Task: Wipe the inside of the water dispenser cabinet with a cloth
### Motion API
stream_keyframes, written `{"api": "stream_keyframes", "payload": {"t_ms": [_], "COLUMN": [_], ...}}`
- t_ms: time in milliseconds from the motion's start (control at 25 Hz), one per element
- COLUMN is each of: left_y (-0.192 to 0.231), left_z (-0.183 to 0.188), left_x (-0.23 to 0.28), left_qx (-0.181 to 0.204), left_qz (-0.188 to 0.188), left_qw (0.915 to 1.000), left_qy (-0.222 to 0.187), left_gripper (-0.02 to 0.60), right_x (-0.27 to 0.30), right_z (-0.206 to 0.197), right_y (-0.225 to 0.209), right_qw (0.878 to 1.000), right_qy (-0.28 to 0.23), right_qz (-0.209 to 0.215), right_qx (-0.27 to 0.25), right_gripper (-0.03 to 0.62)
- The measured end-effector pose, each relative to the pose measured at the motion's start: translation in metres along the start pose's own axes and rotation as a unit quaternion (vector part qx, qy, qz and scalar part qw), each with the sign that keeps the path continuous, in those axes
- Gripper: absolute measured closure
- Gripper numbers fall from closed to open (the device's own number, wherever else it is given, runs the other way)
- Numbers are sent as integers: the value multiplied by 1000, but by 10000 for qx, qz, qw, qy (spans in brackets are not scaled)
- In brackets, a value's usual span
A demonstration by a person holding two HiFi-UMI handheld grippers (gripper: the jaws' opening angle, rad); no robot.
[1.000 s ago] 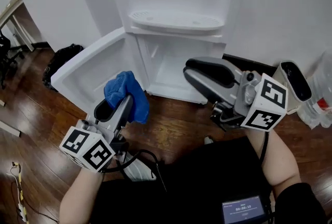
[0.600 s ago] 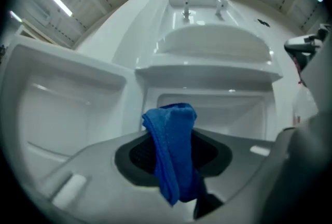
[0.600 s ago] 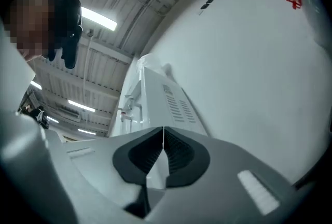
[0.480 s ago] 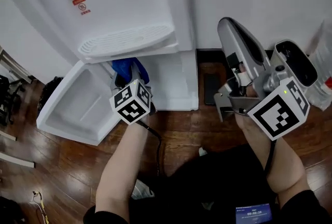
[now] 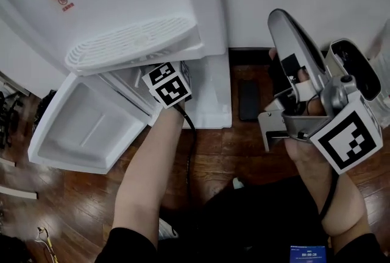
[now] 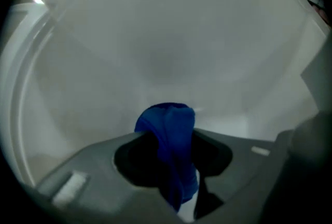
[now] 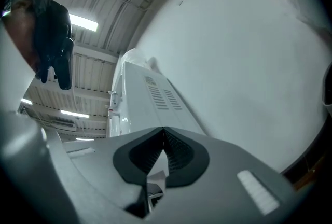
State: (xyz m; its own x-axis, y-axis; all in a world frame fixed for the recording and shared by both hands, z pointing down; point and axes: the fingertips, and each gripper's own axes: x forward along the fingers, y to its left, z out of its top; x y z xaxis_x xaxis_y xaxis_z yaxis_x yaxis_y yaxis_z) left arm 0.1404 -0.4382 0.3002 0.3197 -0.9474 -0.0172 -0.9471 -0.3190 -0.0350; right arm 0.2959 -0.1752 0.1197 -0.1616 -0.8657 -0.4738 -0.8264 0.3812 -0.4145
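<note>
The left hand-held gripper [image 6: 168, 135] is clenching a blue cloth [image 6: 172, 161], which is bunching between its jaws and poking out past the tips. It is reaching into the cabinet [image 6: 166, 36] of the water dispenser [image 5: 122, 0], so the cloth is sitting inside, before the white back wall. The cabinet door [image 5: 79, 128] is hanging wide open to the left. The right hand-held gripper [image 7: 163, 129] is pointing up along the wall, jaws pressed together and empty. A second ago the cloth was outside, over the wooden floor [image 5: 231, 146] in front of the door.
</note>
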Motion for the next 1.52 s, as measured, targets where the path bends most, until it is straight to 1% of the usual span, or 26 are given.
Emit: {"api": "stream_keyframes", "payload": {"t_ms": [40, 80, 160, 240, 320, 440, 520, 560, 600, 640, 720, 760, 800, 880, 960, 1000, 1040, 1080, 1120, 1200, 1240, 1320, 1400, 1520], "left_y": [-9, -20, -42, -63, -83, -112, -123, -122, -117, -107, -72, -52, -33, -2, 22, 29, 30, 27, 20, -2, -13, -34, -57, -98], "left_z": [0, 0, 0, -2, -3, 0, 1, 0, -2, -6, -16, -23, -31, -42, -53, -58, -61, -63, -64, -64, -65, -69, -75, -81], "left_x": [-1, -4, -10, -16, -21, -28, -32, -33, -32, -28, -18, -12, -8, -3, -2, -1, -1, 0, 0, -3, -5, -10, -17, -30], "left_qx": [-73, -186, -344, -342, -304, -194, -100, -87, -101, -134, -139, -39, 118, 344, 309, 279, 267, 224, 106, -194, -262, -266, -233, -193], "left_qz": [-133, -347, -929, -1544, -2051, -2672, -2919, -2944, -2868, -2652, -1882, -1452, -1059, -418, 110, 277, 343, 309, 178, -223, -428, -864, -1369, -2118], "left_qw": [9999, 9992, 9950, 9873, 9782, 9634, 9563, 9556, 9579, 9641, 9820, 9893, 9941, 9979, 9982, 9976, 9973, 9975, 9980, 9978, 9971, 9943, 9886, 9752], "left_qy": [-36, -57, -104, -137, -129, -124, -126, -106, -73, -27, 101, 162, 219, 346, 500, 562, 591, 596, 594, 591, 580, 557, 581, 608], "left_gripper": [430, 430, 430, 433, 433, 434, 445, 443, 443, 443, 440, 439, 439, 439, 439, 443, 443, 443, 443, 443, 443, 443, 443, 443], "right_x": [1, 2, 3, 4, 3, 3, 3, 3, 3, 3, 3, 3, 4, 4, 4, 4, 4, 4, 4, 3, 3, 4, 5, 4], "right_z": [-4, -7, -13, -18, -21, -24, -26, -27, -28, -29, -29, -29, -30, -32, -34, -35, -36, -37, -37, -37, -37, -38, -39, -42], "right_y": [1, 1, 3, 4, 3, 1, -1, -2, -2, -2, -1, 0, 0, 0, -1, -2, -2, -2, -1, -2, -2, -1, 0, -1], "right_qw": [10000, 9999, 9998, 9996, 9995, 9993, 9991, 9989, 9987, 9985, 9983, 9982, 9980, 9976, 9973, 9972, 9971, 9970, 9969, 9969, 9969, 9968, 9965, 9960], "right_qy": [58, 110, 179, 219, 249, 288, 311, 323, 337, 349, 366, 372, 380, 405, 437, 453, 468, 483, 496, 511, 514, 519, 535, 558], "right_qz": [26, 53, 95, 110, 92, 56, 38, 30, 26, 28, 55, 70, 83, 93, 72, 56, 44, 40, 41, 45, 50, 69, 88, 67], "right_qx": [19, 38, 79, 138, 191, 235, 299, 342, 381, 410, 447, 468, 495, 556, 587, 593, 598, 604, 607, 600, 595, 602, 629, 694], "right_gripper": [589, 589, 589, 589, 589, 589, 589, 589, 589, 589, 589, 589, 589, 589, 589, 589, 589, 589, 589, 589, 589, 589, 589, 589]}}
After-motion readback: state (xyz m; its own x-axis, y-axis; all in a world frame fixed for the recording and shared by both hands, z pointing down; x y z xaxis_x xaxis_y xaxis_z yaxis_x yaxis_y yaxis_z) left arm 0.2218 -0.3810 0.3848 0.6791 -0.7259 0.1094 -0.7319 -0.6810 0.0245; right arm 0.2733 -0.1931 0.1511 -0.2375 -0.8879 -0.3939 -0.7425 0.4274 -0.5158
